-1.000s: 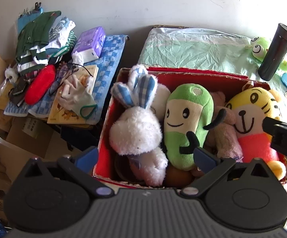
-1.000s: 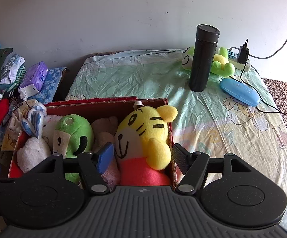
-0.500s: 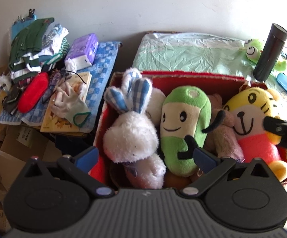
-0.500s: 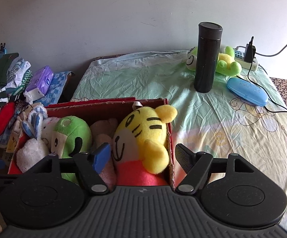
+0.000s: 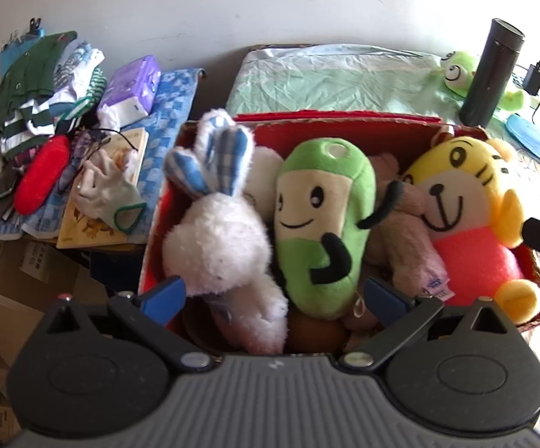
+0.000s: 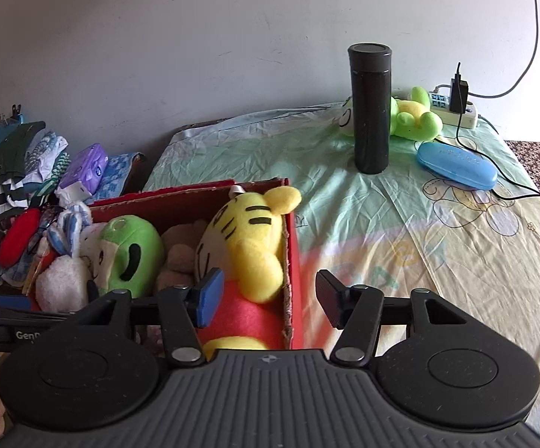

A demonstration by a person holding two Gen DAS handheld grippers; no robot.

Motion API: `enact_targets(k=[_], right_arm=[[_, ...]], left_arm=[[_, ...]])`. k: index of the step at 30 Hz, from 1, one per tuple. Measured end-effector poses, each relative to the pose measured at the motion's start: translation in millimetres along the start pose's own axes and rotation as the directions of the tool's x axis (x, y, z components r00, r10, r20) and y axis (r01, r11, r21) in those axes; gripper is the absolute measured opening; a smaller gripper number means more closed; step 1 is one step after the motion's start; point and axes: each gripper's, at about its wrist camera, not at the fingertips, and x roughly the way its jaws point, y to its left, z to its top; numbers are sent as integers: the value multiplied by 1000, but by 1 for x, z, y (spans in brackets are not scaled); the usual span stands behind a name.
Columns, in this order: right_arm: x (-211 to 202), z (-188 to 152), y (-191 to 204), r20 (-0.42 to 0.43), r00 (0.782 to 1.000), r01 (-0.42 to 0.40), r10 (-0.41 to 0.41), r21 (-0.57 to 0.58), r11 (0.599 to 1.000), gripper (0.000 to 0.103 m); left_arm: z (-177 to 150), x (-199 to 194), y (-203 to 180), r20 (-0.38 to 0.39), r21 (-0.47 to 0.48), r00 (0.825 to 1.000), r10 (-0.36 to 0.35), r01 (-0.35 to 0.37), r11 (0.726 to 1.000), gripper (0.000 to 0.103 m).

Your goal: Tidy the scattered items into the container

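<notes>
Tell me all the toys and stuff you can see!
Box: 1, red, near edge of bed.
Bunny: 1, white, box's left end.
Pea-pod toy: 1, green, middle.
Bear: 1, brown, beside it.
Tiger: 1, yellow, right end.
Frog: 1, green, behind flask.
Flask: 1, black, upright on bedsheet.
Case: 1, blue, beside flask.
Clothes pile: 1, mixed, far left.
Left tongs: open, over box.
Right tongs: closing, straddling the box's wall.

A red cardboard box [image 5: 344, 119] sits at centre, packed with soft toys: a white fluffy rabbit with blue checked ears [image 5: 216, 239] at nine o'clock, a green smiling plush [image 5: 324, 220] in the middle, and a yellow tiger plush in pink [image 5: 464, 205] at three o'clock. The left gripper [image 5: 275, 296] hangs over them at six o'clock, its blue-tipped fingers [image 5: 165, 296] spread wide and empty. A tall black cylindrical flask [image 5: 490, 72] stands upright at two o'clock.
</notes>
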Motion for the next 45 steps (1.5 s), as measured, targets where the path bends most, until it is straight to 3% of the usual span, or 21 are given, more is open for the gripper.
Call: enact_targets(k=[6,12,20,28,45], right_arm=[[-7,-3,19,46,999,15,-12,-82,997,59],[-4,-3,25,26,1000,17,-14,-105,994,57],[3,2,30,-2,1000,16,-16,-61,998,57],[8,17,36,5,997,72,-72,-46,996,57],[12,16,33,-6,999,42,-42,-23,999,57]], left_arm=[[-2,1,4,3,-17,1000,-12,12,1000,101],[-2,1,11,11,-55,1000,-21,21,998,101],[-2,0,10,22,-36,1000,-16,17,999,101],[9,2,13,22,-36,999,-33,33,999,101],[15,7,7,15,-33,999,-51,52,998,101]])
